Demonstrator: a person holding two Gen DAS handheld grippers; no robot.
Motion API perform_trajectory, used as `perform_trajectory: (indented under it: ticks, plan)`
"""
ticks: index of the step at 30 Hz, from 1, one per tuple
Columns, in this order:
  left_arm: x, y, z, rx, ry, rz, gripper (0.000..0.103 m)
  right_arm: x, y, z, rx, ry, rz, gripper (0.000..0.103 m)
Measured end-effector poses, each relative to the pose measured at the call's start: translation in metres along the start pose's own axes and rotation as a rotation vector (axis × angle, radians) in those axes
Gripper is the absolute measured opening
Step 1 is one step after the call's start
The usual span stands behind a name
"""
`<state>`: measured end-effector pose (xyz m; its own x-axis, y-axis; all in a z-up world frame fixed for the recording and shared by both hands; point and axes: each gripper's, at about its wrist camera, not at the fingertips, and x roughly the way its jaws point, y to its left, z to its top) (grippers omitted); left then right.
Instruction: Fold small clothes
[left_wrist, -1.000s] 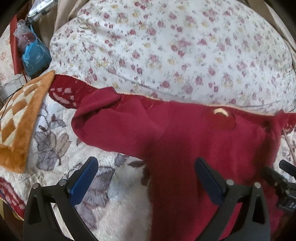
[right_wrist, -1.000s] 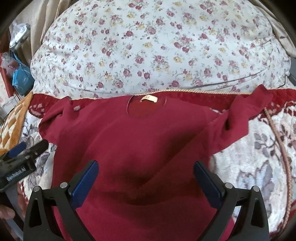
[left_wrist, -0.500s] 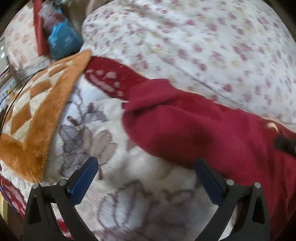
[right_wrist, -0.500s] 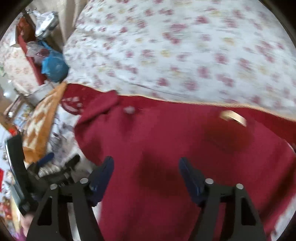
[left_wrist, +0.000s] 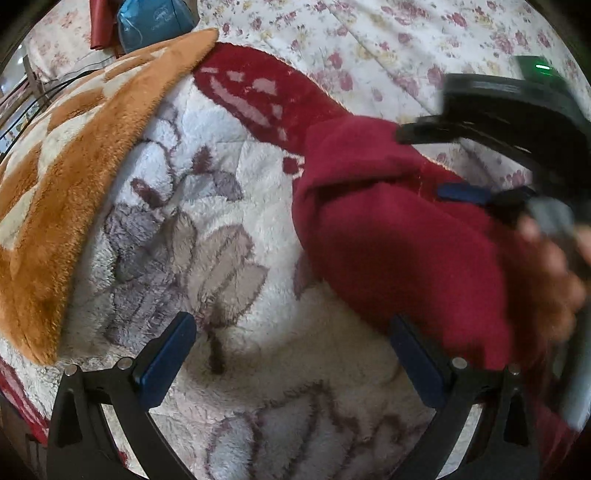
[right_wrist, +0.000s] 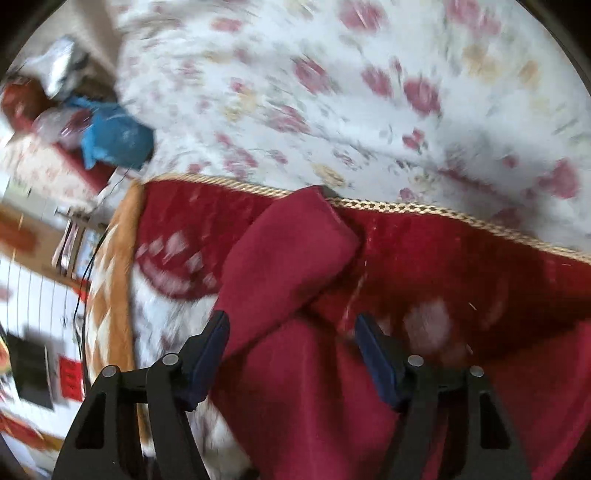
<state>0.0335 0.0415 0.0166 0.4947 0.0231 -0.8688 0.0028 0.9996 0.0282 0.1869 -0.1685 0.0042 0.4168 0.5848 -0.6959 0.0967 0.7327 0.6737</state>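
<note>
Red sweater (left_wrist: 399, 236) was spread on floral fleece blanket (left_wrist: 229, 236). Left hand-held gripper (left_wrist: 295, 354) was held wide, empty. Right hand-held gripper (right_wrist: 291, 350) had just been narrowed, sleeve (right_wrist: 284, 258) between jaws, ungripped.

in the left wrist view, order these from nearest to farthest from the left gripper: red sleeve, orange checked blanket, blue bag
1. red sleeve, just ahead of the left gripper, on its right side
2. orange checked blanket, off to the left
3. blue bag, far back at the top left
</note>
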Motion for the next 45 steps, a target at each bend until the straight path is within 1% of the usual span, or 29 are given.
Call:
perform_trajectory:
  ticks: [2, 3, 4, 5, 6, 7, 9, 13, 16, 18, 20, 23, 24, 26, 28, 31, 32, 34, 36, 37, 38, 39, 40, 41, 42, 44, 45]
  plan:
    - [0.0, -0.001, 0.0, 0.002, 0.002, -0.004, 0.103, 0.018, -0.001, 0.008, 0.029, 0.001, 0.015, 0.076]
    - [0.0, -0.002, 0.001, 0.003, -0.001, -0.005, 0.103, 0.023, 0.001, 0.011, 0.019, -0.017, 0.007, 0.072]
    - [0.001, -0.003, 0.002, 0.004, -0.003, -0.003, 0.103, 0.027, 0.006, 0.012, -0.008, -0.034, -0.005, 0.063]
    - [0.001, -0.003, 0.003, 0.001, -0.004, 0.002, 0.103, 0.032, 0.011, 0.014, -0.036, -0.035, -0.013, 0.031]
    - [0.001, -0.002, 0.004, -0.002, -0.005, 0.003, 0.103, 0.036, 0.014, 0.015, -0.047, -0.02, -0.018, 0.009]
    - [0.005, -0.003, 0.009, -0.008, -0.006, 0.002, 0.103, 0.037, 0.016, 0.016, -0.047, -0.02, -0.025, 0.009]
    - [0.001, 0.002, 0.013, -0.021, -0.018, 0.002, 0.103, 0.021, 0.022, 0.013, -0.076, -0.06, -0.026, 0.008]
    - [-0.016, 0.004, 0.018, -0.049, -0.071, -0.024, 0.103, -0.049, 0.024, 0.005, -0.117, -0.165, 0.011, 0.008]
    - [-0.032, -0.001, 0.019, -0.041, -0.117, -0.043, 0.103, -0.124, 0.015, -0.013, -0.143, -0.265, -0.006, 0.008]
    - [-0.042, -0.008, 0.015, -0.02, -0.139, -0.067, 0.103, -0.177, 0.0, -0.032, -0.161, -0.325, -0.05, 0.008]
    - [-0.05, -0.018, 0.009, 0.006, -0.158, -0.091, 0.103, -0.223, -0.017, -0.047, -0.155, -0.366, -0.094, 0.008]
    - [-0.054, -0.038, -0.004, 0.065, -0.15, -0.115, 0.103, -0.288, -0.057, -0.078, -0.118, -0.424, -0.19, 0.008]
    - [-0.057, -0.041, -0.013, 0.081, -0.141, -0.132, 0.103, -0.303, -0.07, -0.087, -0.099, -0.438, -0.214, 0.008]
    - [-0.061, -0.05, -0.026, 0.109, -0.128, -0.154, 0.103, -0.333, -0.098, -0.103, -0.045, -0.46, -0.232, 0.008]
    - [-0.068, -0.06, -0.039, 0.138, -0.126, -0.157, 0.103, -0.354, -0.123, -0.123, 0.01, -0.472, -0.246, 0.008]
    - [-0.068, -0.071, -0.052, 0.165, -0.105, -0.161, 0.103, -0.368, -0.164, -0.155, 0.082, -0.458, -0.276, 0.008]
    - [-0.067, -0.073, -0.055, 0.169, -0.098, -0.165, 0.103, -0.37, -0.177, -0.164, 0.104, -0.447, -0.306, 0.008]
    - [-0.062, -0.08, -0.059, 0.185, -0.081, -0.172, 0.103, -0.365, -0.201, -0.177, 0.14, -0.409, -0.409, 0.008]
    - [-0.059, -0.085, -0.061, 0.203, -0.075, -0.164, 0.103, -0.36, -0.213, -0.182, 0.137, -0.351, -0.484, 0.011]
    - [-0.057, -0.087, -0.061, 0.211, -0.076, -0.158, 0.103, -0.359, -0.215, -0.183, 0.134, -0.323, -0.517, 0.016]
    - [-0.056, -0.088, -0.062, 0.216, -0.076, -0.152, 0.103, -0.363, -0.212, -0.185, 0.121, -0.316, -0.547, 0.038]
    - [-0.055, -0.089, -0.061, 0.219, -0.074, -0.144, 0.103, -0.368, -0.206, -0.186, 0.107, -0.333, -0.556, 0.065]
    - [-0.053, -0.089, -0.06, 0.218, -0.074, -0.138, 0.103, -0.373, -0.197, -0.187, 0.093, -0.361, -0.552, 0.073]
    - [-0.051, -0.088, -0.059, 0.213, -0.076, -0.128, 0.103, -0.377, -0.185, -0.186, 0.065, -0.397, -0.531, 0.076]
    - [-0.048, -0.086, -0.056, 0.202, -0.075, -0.113, 0.103, -0.375, -0.169, -0.181, 0.018, -0.41, -0.493, 0.076]
    - [-0.042, -0.084, -0.051, 0.181, -0.068, -0.098, 0.103, -0.354, -0.143, -0.169, -0.067, -0.365, -0.423, 0.076]
    - [-0.038, -0.082, -0.048, 0.164, -0.06, -0.089, 0.103, -0.334, -0.126, -0.158, -0.115, -0.331, -0.371, 0.076]
